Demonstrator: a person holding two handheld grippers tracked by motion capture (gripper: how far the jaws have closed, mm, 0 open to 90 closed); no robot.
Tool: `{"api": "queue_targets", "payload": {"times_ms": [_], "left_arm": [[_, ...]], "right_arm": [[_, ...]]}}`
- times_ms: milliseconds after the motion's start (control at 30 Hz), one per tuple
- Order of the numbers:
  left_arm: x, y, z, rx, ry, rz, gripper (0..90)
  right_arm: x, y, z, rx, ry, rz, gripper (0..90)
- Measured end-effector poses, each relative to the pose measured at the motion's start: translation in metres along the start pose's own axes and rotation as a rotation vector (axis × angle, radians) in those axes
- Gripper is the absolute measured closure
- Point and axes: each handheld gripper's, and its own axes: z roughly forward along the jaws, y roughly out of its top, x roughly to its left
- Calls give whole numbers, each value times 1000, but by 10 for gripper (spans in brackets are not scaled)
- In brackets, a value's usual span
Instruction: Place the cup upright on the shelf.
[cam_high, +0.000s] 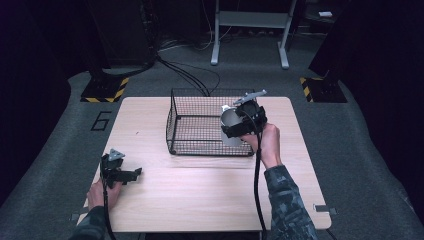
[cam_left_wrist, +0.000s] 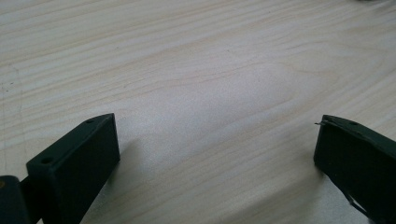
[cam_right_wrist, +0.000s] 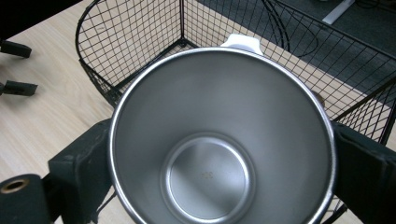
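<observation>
- The right gripper (cam_high: 239, 125) pinches a steel cup (cam_right_wrist: 219, 140) by its outer wall, one jaw on each side, holding it over the near right corner of the black wire basket (cam_high: 195, 122).
- The cup's mouth faces the right gripper's camera; a tiny stamp on its inner bottom is too small to read.
- The left gripper (cam_high: 131, 174) rests on the wooden table (cam_high: 200, 190) near its left corner, jaws spread wide.
- A "6" (cam_high: 101, 120) is marked on the floor left of the table.

Right tool (cam_high: 235, 125) clamped on steel cup (cam_high: 229, 126) over wire basket (cam_high: 192, 125).
</observation>
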Motion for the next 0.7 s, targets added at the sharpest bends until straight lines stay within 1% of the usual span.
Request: {"api": "queue_targets", "payload": {"times_ms": [33, 67, 100, 167, 233, 267, 333, 367, 400, 433, 467, 500, 533, 567, 600, 667, 700], "left_arm": [[0, 0, 0, 0, 0, 0, 3], [0, 0, 0, 5, -3, 1, 3], [0, 0, 0, 2, -2, 2, 3], [0, 0, 0, 0, 0, 0, 3], [0, 0, 0, 0, 0, 0, 3], [0, 0, 0, 2, -2, 1, 3], [0, 0, 0, 0, 0, 0, 3], [0, 0, 0, 1, 0, 1, 3], [0, 0, 0, 1, 0, 1, 3], [0, 0, 0, 0, 0, 1, 3], [0, 0, 0, 5, -3, 1, 3], [0, 0, 0, 1, 0, 1, 3], [0, 0, 0, 0, 0, 1, 3], [0, 0, 0, 0, 0, 1, 3], [0, 0, 0, 0, 0, 1, 3], [0, 0, 0, 5, -3, 2, 3], [0, 0, 0, 2, -2, 1, 3]], "right_arm": [[0, 1, 1, 6, -1, 9, 58], [-1, 4, 4, -6, 2, 8, 58], [-2, 6, 5, 7, 0, 2, 58], [-3, 10, 9, 6, -7, 5, 58], [-3, 11, 9, 10, -4, 8, 58], [-6, 13, 12, -3, -2, -1, 58], [-6, 16, 14, 3, -6, 15, 58], [-8, 17, 16, 1, -8, 1, 58], [-8, 19, 17, 3, -5, 7, 58], [-10, 20, 19, -5, -6, 2, 58], [-11, 21, 21, -5, -7, 0, 58], [-11, 22, 23, 12, -14, 16, 58], [-11, 22, 23, 12, -14, 16, 58], [-13, 22, 28, 1, -14, 4, 58], [-13, 22, 30, 5, -13, 12, 58], [-15, 23, 32, 4, -14, 8, 58], [-16, 23, 36, 16, -14, 16, 58]]}}
